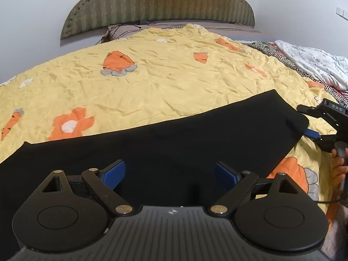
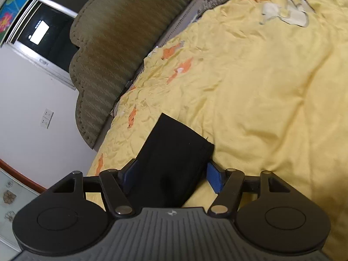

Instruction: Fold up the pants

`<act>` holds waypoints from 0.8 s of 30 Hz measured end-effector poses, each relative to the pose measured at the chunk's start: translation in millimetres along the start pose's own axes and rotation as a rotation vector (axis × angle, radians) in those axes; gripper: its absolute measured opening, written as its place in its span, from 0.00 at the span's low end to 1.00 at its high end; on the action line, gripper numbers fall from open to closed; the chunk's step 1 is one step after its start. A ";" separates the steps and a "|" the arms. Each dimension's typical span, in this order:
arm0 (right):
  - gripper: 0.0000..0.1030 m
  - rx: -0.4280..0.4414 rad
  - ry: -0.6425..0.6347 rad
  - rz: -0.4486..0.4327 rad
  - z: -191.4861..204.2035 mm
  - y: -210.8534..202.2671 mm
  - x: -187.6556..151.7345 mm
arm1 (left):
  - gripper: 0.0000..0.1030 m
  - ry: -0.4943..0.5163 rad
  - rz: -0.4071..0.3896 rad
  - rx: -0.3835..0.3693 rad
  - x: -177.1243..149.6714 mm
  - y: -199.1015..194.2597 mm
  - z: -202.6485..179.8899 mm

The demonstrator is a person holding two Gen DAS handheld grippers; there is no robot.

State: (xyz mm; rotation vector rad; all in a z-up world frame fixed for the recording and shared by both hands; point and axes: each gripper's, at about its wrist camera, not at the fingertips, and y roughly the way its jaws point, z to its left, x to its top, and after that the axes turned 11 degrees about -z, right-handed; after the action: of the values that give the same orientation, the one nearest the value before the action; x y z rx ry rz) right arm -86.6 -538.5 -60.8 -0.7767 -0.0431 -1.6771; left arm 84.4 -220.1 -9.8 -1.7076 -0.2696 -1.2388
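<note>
The black pants (image 1: 165,143) lie flat in a long band across the yellow quilt (image 1: 174,74). My left gripper (image 1: 169,175) is open just above the near edge of the pants, its blue pads (image 1: 114,174) wide apart and holding nothing. My right gripper (image 1: 313,134) shows at the far right of the left wrist view, at the right end of the pants. In the right wrist view the right gripper (image 2: 171,177) is open, its jaws astride the end of the pants (image 2: 174,152), with one blue pad (image 2: 214,179) on each side of the cloth.
The yellow quilt with orange carrot patches covers the bed. A green padded headboard (image 1: 161,2) stands against the white wall. Zebra-print and white bedding (image 1: 313,63) are piled at the far right. A window (image 2: 43,30) shows at the left in the right wrist view.
</note>
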 end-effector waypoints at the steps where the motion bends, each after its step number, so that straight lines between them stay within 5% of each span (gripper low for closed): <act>1: 0.66 0.004 -0.014 0.000 2.9 2.8 -2.0 | 0.89 0.000 0.003 0.001 1.3 3.0 -1.6; 3: 0.63 -0.001 -0.041 -0.002 7.2 5.7 -4.8 | 0.89 0.003 0.004 0.002 3.1 6.0 -4.3; 5: 0.35 -0.024 -0.041 -0.005 6.9 10.1 -5.2 | 0.89 0.013 0.017 0.002 4.4 10.9 -5.8; 8: 0.13 -0.053 -0.021 -0.003 0.5 12.1 -5.7 | 0.89 0.005 0.046 0.000 9.0 21.0 -5.2; 11: 0.10 -0.055 -0.133 -0.025 15.8 6.6 -9.7 | 0.89 -0.068 0.082 -0.050 18.7 31.5 1.8; 18: 0.10 -0.042 -0.709 -0.099 104.2 -12.3 -49.5 | 0.89 -0.484 0.177 -0.353 39.6 62.7 23.5; 24: 0.10 0.023 -0.923 -0.085 140.8 -13.5 -84.1 | 0.97 -0.711 0.216 -0.508 48.7 101.5 14.6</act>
State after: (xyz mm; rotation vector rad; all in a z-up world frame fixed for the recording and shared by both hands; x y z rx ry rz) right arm -29.1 -401.9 10.6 -1.4844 -0.7399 -1.2618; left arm 181.5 -276.1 -27.8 -2.5137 -0.1839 -0.5199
